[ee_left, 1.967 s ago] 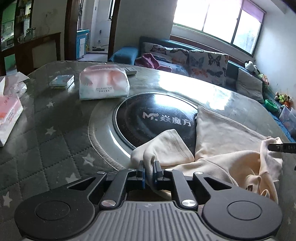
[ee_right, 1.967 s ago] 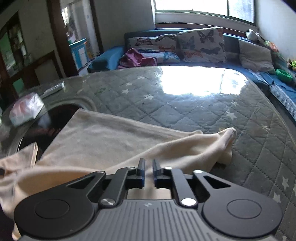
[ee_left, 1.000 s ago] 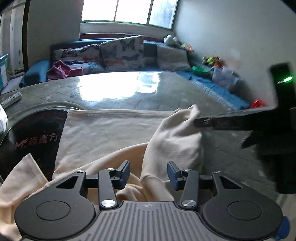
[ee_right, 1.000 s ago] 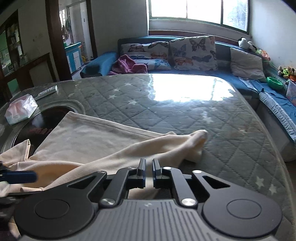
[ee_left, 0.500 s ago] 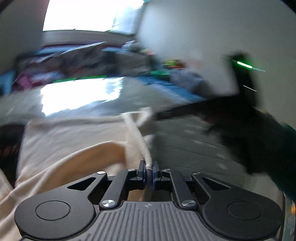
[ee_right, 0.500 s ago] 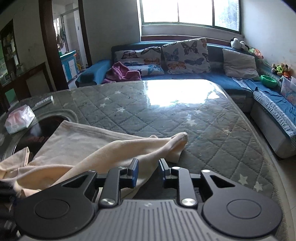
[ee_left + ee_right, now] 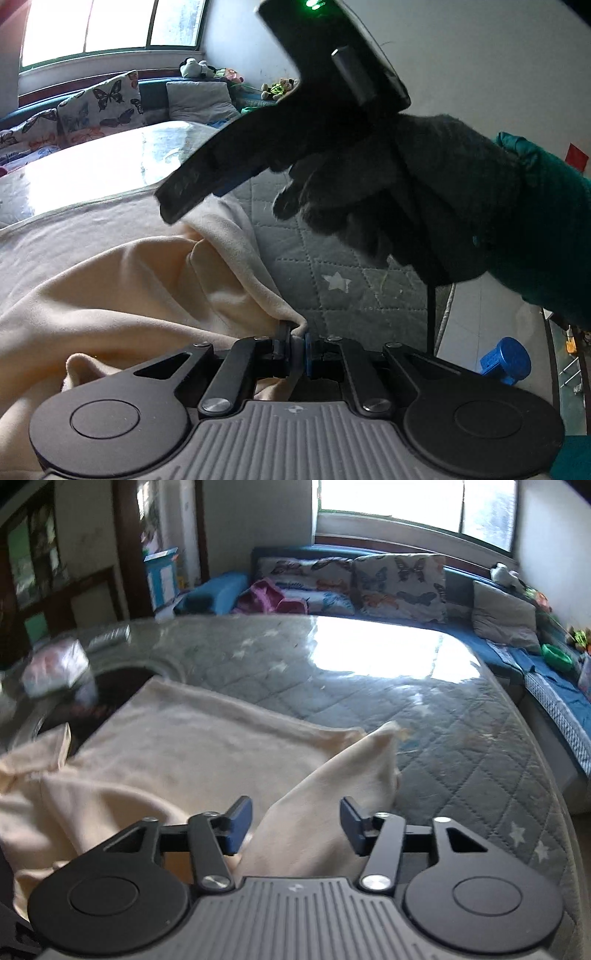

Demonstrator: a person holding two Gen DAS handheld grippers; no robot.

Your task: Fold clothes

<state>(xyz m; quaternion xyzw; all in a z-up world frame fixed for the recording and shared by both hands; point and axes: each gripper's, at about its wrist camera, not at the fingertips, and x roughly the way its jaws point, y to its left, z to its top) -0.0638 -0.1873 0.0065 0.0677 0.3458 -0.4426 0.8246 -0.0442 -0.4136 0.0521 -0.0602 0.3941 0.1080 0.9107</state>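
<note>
Cream garment (image 7: 207, 753) lies rumpled across grey quilted table (image 7: 461, 738), one corner peaked up. Left gripper (image 7: 293, 343) pinched tight on its edge fold; a second ago it gaped. Right gripper (image 7: 295, 821) now wide apart, cloth peak between fingers, no longer clamped.

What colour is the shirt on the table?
The shirt is pale cream, plainest in the right wrist view.

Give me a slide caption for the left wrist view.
Left tongs pinch a cream garment edge; gloved right hand hovers above.
</note>
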